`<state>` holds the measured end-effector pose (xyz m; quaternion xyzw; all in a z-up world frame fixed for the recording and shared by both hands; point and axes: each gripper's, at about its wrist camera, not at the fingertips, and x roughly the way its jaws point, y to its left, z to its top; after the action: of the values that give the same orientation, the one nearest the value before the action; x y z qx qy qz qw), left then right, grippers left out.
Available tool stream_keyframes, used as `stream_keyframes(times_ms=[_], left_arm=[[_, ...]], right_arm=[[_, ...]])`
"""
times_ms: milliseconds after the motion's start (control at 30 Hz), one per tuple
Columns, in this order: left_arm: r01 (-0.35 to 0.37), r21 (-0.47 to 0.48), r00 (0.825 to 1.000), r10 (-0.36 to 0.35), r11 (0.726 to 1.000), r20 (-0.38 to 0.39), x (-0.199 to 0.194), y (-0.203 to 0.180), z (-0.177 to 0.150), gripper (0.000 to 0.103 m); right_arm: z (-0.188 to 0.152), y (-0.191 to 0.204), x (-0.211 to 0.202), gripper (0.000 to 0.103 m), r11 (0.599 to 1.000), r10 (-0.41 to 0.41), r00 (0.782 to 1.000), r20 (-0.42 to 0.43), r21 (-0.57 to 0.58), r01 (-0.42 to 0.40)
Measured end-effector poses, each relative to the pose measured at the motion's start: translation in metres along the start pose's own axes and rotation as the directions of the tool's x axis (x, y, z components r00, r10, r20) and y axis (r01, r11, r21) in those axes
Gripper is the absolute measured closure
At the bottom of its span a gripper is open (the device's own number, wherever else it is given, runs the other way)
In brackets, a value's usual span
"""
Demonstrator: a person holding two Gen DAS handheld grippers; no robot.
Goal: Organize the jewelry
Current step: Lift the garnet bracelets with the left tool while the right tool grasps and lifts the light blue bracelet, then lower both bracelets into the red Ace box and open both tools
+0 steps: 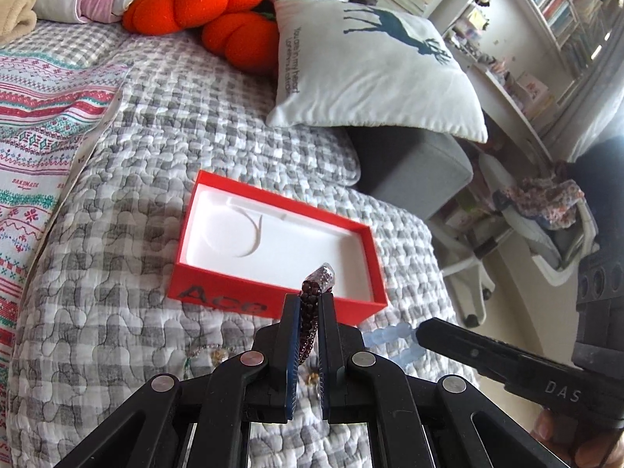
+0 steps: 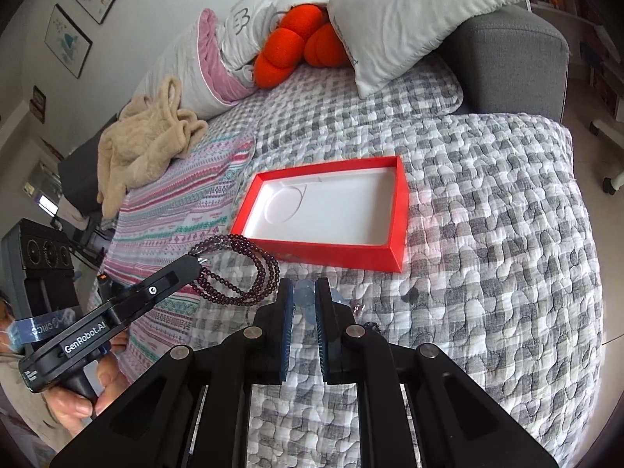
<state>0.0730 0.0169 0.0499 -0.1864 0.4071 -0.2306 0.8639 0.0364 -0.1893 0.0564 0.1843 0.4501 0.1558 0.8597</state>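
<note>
An open red box (image 1: 218,292) with a white moulded liner lies on the checked quilt; it also shows in the right wrist view (image 2: 323,251). My left gripper (image 1: 310,306) is shut on a dark garnet bead bracelet (image 1: 310,323), held just short of the box's near wall. In the right wrist view the bracelet (image 2: 249,269) hangs in loops from the left gripper (image 2: 193,263). My right gripper (image 2: 304,292) is shut on a pale blue bead bracelet (image 2: 305,296), which also shows in the left wrist view (image 1: 390,337) beside the right gripper (image 1: 419,333).
Small gold and clear jewelry pieces (image 1: 212,355) lie on the quilt (image 2: 487,234) below the grippers. White deer pillow (image 1: 374,70) and orange plush pumpkins (image 1: 206,7) lie behind the box. A striped blanket (image 1: 35,117) is at left. The bed edge drops off at right.
</note>
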Motion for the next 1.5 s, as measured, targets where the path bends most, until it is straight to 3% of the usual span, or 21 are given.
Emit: stream_keyframes(times_ms=[333,600,833,1100,1400,1467,1500], left_arm=[[0.054,-0.110,0.994,-0.044,0.992,0.098,0.037,0.017,0.028,0.101],[-0.097,-0.114,0.991,0.107,0.989,0.080,0.061,0.042,0.025,0.103],[-0.186,-0.055,0.980,0.190,0.981,0.059,0.070,0.042,0.021,0.103],[-0.257,0.017,0.965,0.256,0.966,0.056,0.074,0.035,0.018,0.103],[-0.306,0.072,0.951,0.303,0.949,0.055,0.072,0.026,0.016,0.103],[-0.313,0.090,0.949,0.308,0.945,0.061,0.066,0.020,0.015,0.095],[-0.314,0.101,0.949,0.309,0.944,0.064,0.063,0.017,0.014,0.081]], right_arm=[[0.035,-0.004,-0.020,0.091,0.999,0.008,0.991,0.132,0.049,-0.015],[0.053,-0.009,-0.005,0.091,0.997,-0.043,0.984,0.175,0.067,0.032],[0.055,0.008,0.027,0.091,0.999,0.012,0.989,0.148,0.033,-0.017],[0.052,-0.026,0.054,0.091,0.993,-0.101,0.990,0.103,0.068,0.094],[0.052,-0.036,0.051,0.090,0.992,-0.120,0.986,0.116,0.055,0.115],[0.052,-0.033,0.046,0.088,0.990,-0.139,0.984,0.115,0.039,0.135],[0.051,-0.031,0.042,0.082,0.989,-0.149,0.982,0.119,0.029,0.146]])
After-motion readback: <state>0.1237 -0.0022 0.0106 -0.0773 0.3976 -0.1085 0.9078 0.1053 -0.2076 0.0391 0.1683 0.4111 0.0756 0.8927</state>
